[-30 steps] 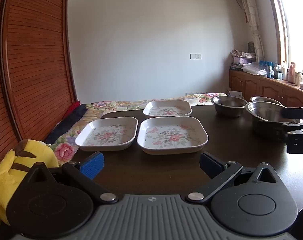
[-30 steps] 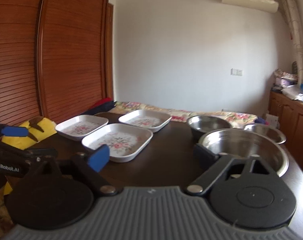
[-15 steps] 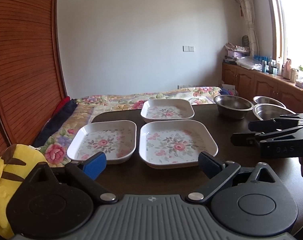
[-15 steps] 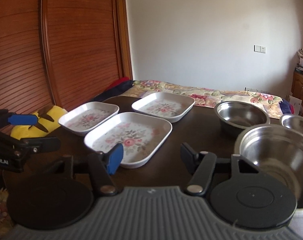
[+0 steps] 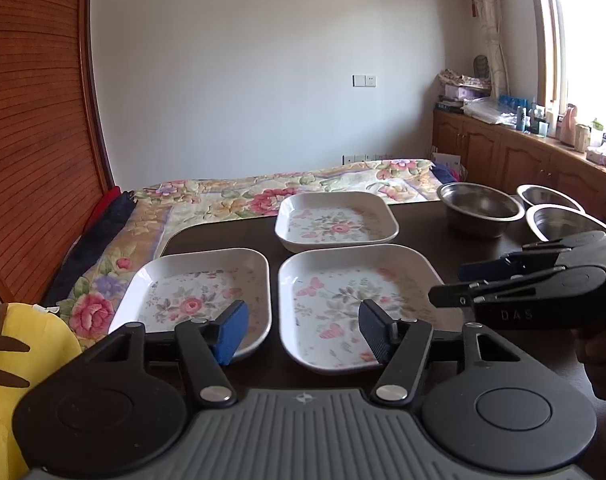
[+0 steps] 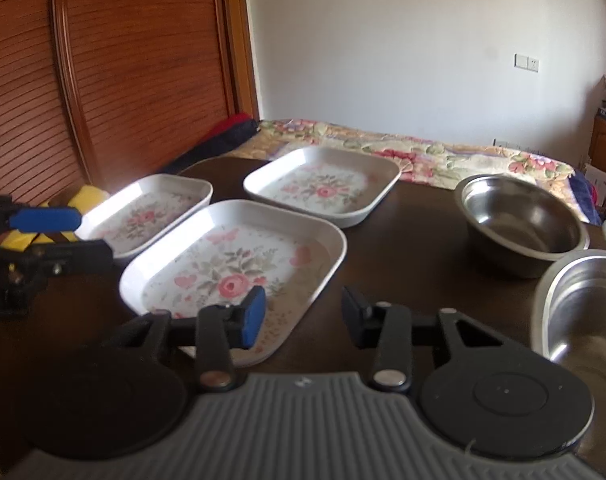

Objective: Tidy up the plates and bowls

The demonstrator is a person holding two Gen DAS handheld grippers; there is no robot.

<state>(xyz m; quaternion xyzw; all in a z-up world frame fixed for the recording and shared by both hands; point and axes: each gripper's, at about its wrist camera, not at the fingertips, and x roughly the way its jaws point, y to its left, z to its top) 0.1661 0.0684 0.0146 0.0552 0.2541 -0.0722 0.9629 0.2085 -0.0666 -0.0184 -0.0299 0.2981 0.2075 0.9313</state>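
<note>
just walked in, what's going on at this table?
A person holds a gripper in each hand over a dark table. Three floral plates and three steel bowls sit separately, nothing stacked. The left gripper and the right gripper are both open and empty, both aimed at the nearest plate. Nothing is gripped.

Bare dark table (image 6: 415, 248) runs between the floral plates (image 6: 239, 264) and steel bowls (image 6: 523, 220) (plates themselves nearly touching).
</note>
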